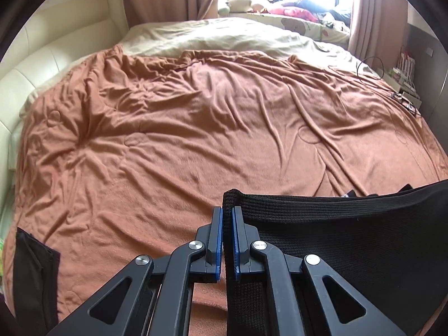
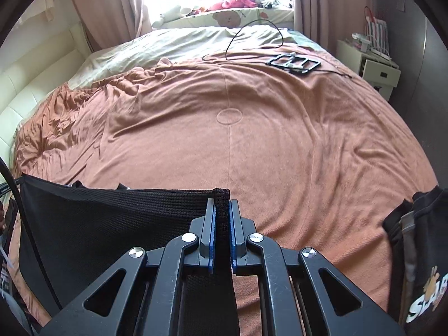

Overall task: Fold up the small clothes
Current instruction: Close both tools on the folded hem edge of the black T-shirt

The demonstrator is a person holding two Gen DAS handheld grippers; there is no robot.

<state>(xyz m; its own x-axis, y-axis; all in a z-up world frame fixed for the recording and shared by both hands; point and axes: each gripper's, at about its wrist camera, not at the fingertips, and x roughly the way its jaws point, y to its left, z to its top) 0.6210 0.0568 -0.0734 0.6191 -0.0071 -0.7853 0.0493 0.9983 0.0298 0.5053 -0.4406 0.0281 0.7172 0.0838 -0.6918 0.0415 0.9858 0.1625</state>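
The left gripper (image 1: 227, 215) is pinching the left corner of a black knit garment (image 1: 350, 240), its blue-lined pads (image 1: 219, 240) pressing together on the ribbed edge, with fabric passing down between the jaws. The right gripper (image 2: 222, 208) is pinching the opposite corner of the same garment (image 2: 112, 224), a narrow band of knit showing between its two blue pads (image 2: 231, 235). Between the two grippers the top hem is stretching nearly straight, and the body of the garment is hanging below that edge, above the near part of the bed. Whether the lower hem is touching the bedding cannot be told from either view. Under the garment a rust-orange blanket (image 1: 196, 128) is covering most of the bed, wrinkling heavily toward the headboard side and lying smoother in the right wrist view. A second dark piece of clothing (image 1: 33, 274) is lying at the near left edge of the blanket, well apart from the held garment. Another black item with a printed cartoon and white letters (image 2: 420, 266) is sitting at the near right edge. Farther off, a black frame-like device (image 2: 294, 63) with a looping cable (image 2: 238, 32) is resting on the far part of the blanket, and cream bedding (image 1: 224, 36) is showing beyond it near the bright window.
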